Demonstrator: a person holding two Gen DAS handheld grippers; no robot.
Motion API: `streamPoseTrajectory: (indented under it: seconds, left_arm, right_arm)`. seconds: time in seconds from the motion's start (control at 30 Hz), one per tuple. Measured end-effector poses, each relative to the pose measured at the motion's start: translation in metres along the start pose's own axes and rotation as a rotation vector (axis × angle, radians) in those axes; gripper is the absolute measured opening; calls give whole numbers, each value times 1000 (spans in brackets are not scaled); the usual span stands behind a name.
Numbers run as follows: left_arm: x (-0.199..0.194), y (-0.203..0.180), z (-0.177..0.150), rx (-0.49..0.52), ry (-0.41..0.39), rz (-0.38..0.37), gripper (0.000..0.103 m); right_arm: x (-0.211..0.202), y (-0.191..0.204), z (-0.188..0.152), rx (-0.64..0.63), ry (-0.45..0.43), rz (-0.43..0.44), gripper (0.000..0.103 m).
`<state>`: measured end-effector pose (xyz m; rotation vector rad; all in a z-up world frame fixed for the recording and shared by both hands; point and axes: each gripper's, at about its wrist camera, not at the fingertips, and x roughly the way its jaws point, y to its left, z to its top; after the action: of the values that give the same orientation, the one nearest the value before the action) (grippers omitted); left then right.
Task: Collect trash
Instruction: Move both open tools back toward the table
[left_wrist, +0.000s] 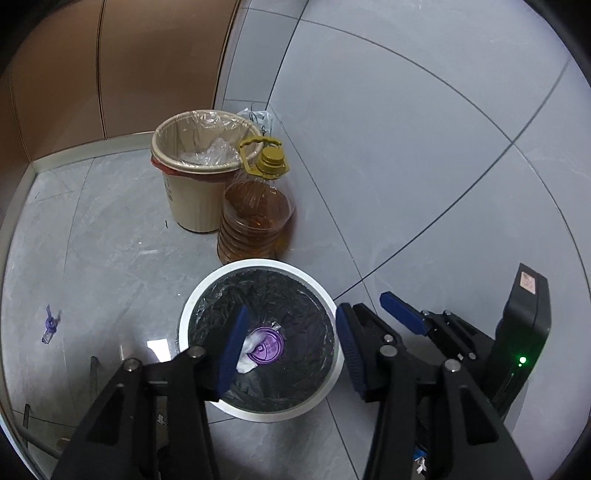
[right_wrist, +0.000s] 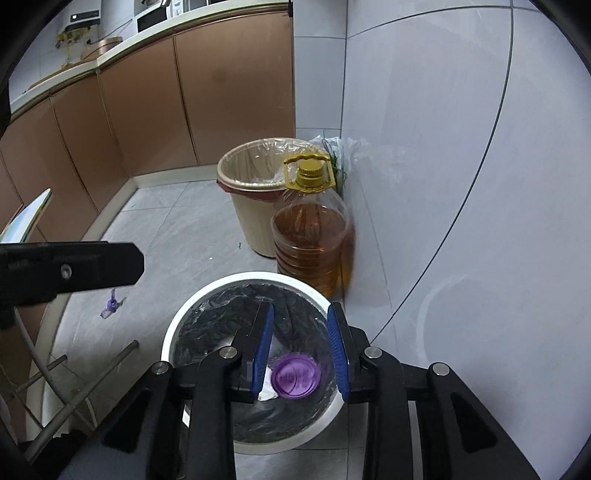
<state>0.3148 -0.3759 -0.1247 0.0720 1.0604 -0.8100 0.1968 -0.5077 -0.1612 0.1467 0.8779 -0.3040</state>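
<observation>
- Grey floor tiles fill both views; a white bin (left_wrist: 258, 339) sits lower centre.
- Left gripper (left_wrist: 288, 347) and right gripper (right_wrist: 301, 350) hang released, empty, over it.
- Purple lid (left_wrist: 265, 346), perhaps with tissue, lies inside; a purple scrap (left_wrist: 50, 325) waits at left.

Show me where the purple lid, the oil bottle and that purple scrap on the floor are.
purple lid (right_wrist: 294, 376), right wrist view, centre of its top.
oil bottle (right_wrist: 312, 236), right wrist view, on the body where the oil shows.
purple scrap (left_wrist: 50, 325), left wrist view, on its knotted middle.

black left claw (left_wrist: 290, 350) with blue pads, silver screws.
</observation>
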Motion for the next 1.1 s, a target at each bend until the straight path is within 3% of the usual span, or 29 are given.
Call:
streamPoseTrajectory:
  seconds: [0.2, 0.43, 0.53, 0.63, 0.87, 1.0, 1.1]
  left_arm:
    - [-29, 0, -10, 11, -57, 38, 47]
    - [-93, 1, -30, -4, -202, 115, 47]
    - [-122, -3, -42, 6, -265, 153, 47]
    - [-153, -9, -59, 25, -331, 204, 47]
    - [-207, -24, -92, 60, -388, 281, 47]
    - [-234, -36, -112, 88, -437, 331, 48]
    - [-256, -43, -126, 93, -477, 369, 56]
  right_arm:
    - [-14, 6, -5, 4, -23, 25, 35]
    - [-60, 19, -3, 17, -84, 74, 38]
    - [-85, 28, -3, 13, -125, 92, 50]
    - [-111, 38, -5, -5, -157, 114, 51]
    - [-166, 56, -14, -43, -218, 140, 58]
    - [-202, 66, -22, -62, -270, 128, 72]
    - [-224, 71, -24, -71, -307, 129, 80]
